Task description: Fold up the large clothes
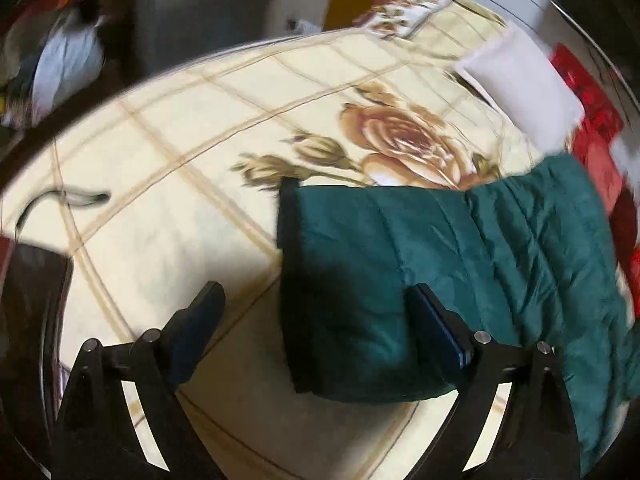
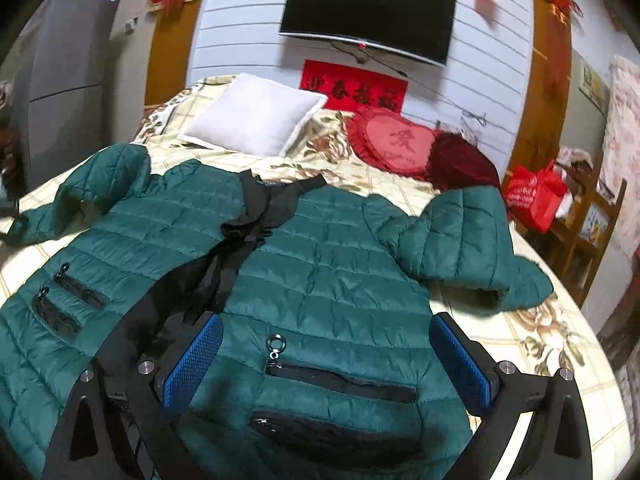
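A dark green quilted jacket (image 2: pixel 320 240) lies spread open, front up, on a bed, with its black lining showing along the middle and both sleeves out to the sides. My right gripper (image 2: pixel 326 344) is open and empty, hovering over the jacket's lower front by the zip pockets. In the left wrist view a green sleeve with a black cuff (image 1: pixel 400 272) lies on the bedspread. My left gripper (image 1: pixel 316 308) is open and empty just above the cuff end, its right finger over the sleeve.
The bed has a cream rose-print bedspread (image 1: pixel 180 140). A white pillow (image 2: pixel 256 118) and red cushions (image 2: pixel 396 142) lie at the head. A wall TV (image 2: pixel 368 16) hangs above. A red bag (image 2: pixel 536 196) sits on wooden furniture at right. A dark object (image 1: pixel 32 292) lies at the left edge.
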